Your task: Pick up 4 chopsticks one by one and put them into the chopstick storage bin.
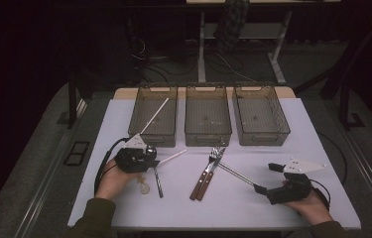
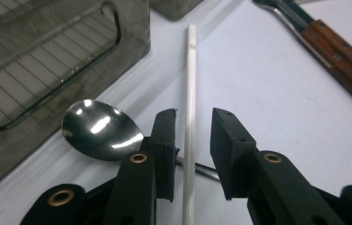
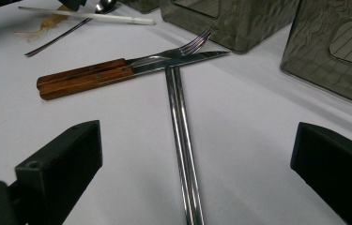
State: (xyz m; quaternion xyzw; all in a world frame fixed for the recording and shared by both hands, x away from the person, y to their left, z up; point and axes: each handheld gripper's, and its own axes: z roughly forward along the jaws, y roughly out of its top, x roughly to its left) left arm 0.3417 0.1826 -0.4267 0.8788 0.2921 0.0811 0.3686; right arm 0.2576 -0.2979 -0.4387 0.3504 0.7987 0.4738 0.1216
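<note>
Our left gripper (image 2: 192, 129) fingers sit half open around the white stick (image 2: 190, 93), not squeezing. It could roll away. Our right gripper (image 3: 197, 154) fingers are wide open, holding nothing.

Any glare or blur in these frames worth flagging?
High view: dim, room behind the table nearly black. Left gripper view: bright glare spots on the spoon, jaws close up slightly soft. Right gripper view: streaky reflections on the metal chopsticks, near bins blurred.
</note>
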